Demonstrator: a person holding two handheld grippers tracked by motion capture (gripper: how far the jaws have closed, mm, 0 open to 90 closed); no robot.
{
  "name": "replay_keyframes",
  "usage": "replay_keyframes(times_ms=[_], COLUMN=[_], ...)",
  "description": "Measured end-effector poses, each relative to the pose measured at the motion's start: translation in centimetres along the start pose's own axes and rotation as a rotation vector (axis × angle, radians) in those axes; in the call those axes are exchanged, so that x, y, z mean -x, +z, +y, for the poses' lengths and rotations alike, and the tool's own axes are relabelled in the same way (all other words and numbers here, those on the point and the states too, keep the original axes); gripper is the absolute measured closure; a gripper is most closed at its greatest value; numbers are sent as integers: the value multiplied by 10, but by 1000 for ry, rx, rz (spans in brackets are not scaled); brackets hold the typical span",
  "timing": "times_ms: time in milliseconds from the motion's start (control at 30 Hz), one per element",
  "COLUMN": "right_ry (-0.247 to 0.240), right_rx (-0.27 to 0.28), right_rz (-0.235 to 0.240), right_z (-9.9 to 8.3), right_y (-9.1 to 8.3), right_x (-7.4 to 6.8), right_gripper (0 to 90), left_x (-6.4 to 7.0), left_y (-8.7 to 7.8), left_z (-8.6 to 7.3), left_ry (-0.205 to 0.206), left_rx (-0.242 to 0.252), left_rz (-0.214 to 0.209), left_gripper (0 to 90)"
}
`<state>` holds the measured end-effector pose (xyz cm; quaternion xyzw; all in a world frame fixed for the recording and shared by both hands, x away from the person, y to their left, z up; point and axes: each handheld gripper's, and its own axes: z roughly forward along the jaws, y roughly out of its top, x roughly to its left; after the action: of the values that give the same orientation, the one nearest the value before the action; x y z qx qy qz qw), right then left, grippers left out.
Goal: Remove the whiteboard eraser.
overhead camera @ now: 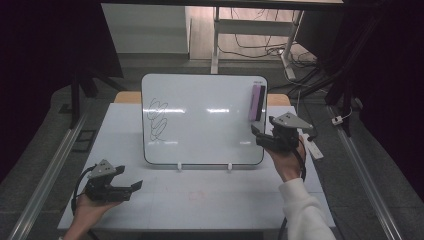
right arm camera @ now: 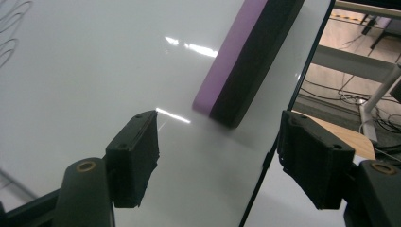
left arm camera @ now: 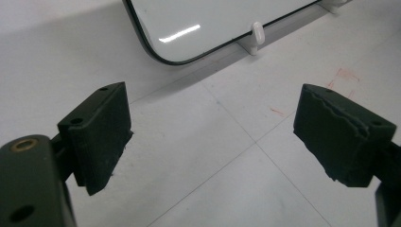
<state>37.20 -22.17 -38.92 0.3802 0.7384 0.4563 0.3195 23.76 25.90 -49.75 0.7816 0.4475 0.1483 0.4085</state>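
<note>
A whiteboard (overhead camera: 205,120) stands upright on small white feet in the middle of the table, with a black scribble (overhead camera: 157,117) on its left part. A purple and black eraser (overhead camera: 256,102) sticks to its upper right corner; it sits just above the jaws in the right gripper view (right arm camera: 248,56). My right gripper (overhead camera: 260,134) hovers open at the board's right edge, just below the eraser, holding nothing (right arm camera: 217,161). My left gripper (overhead camera: 131,179) rests open low over the table at the front left, its jaws wide apart and empty (left arm camera: 213,137).
A white marker-like object (overhead camera: 314,148) lies on the table right of my right hand. Faint red marks (left arm camera: 343,78) stain the white table (overhead camera: 210,195) in front of the board. Beyond the table are desk legs and cables (overhead camera: 260,45) on the floor.
</note>
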Motion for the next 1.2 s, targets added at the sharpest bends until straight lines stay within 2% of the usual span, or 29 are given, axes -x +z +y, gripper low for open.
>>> replay_keyframes(times_ms=[167, 400, 500, 600, 733, 800, 900, 1000, 1100, 1200], right_ry=[20, 31, 33, 62, 85, 116, 138, 139, 139, 124], right_rx=[-8, -21, -19, -20, -23, -20, -12, 4, 59, 67], right_rz=[-41, -64, -79, -64, -95, -99, -105, -115, -102, -86], right_z=[9, 17, 20, 21, 23, 23, 22, 23, 29, 31], right_y=[13, 25, 28, 30, 32, 31, 29, 25, 13, 6], right_x=[0, 0, 0, -1, -5, -6, -6, -7, -9, -11], right_gripper=[306, 340, 414, 497, 541, 565, 602, 623, 630, 632], left_x=[0, 0, 1, 1, 1, 1, 1, 1, 1, 1], left_y=[0, -1, -1, -1, -1, -1, -1, -1, -1, -1], left_z=[0, 0, 0, 0, 0, 0, 0, 0, 0, 0], left_ry=[0, -1, 1, 4, 3, 2, 0, 1, -1, -2], left_rx=[0, 6, 8, 14, 13, 13, 13, 15, 16, 15], left_rz=[0, 2, 4, 8, 11, 13, 16, 15, 16, 19], left_gripper=[128, 131, 131, 135, 137, 138, 139, 140, 140, 140])
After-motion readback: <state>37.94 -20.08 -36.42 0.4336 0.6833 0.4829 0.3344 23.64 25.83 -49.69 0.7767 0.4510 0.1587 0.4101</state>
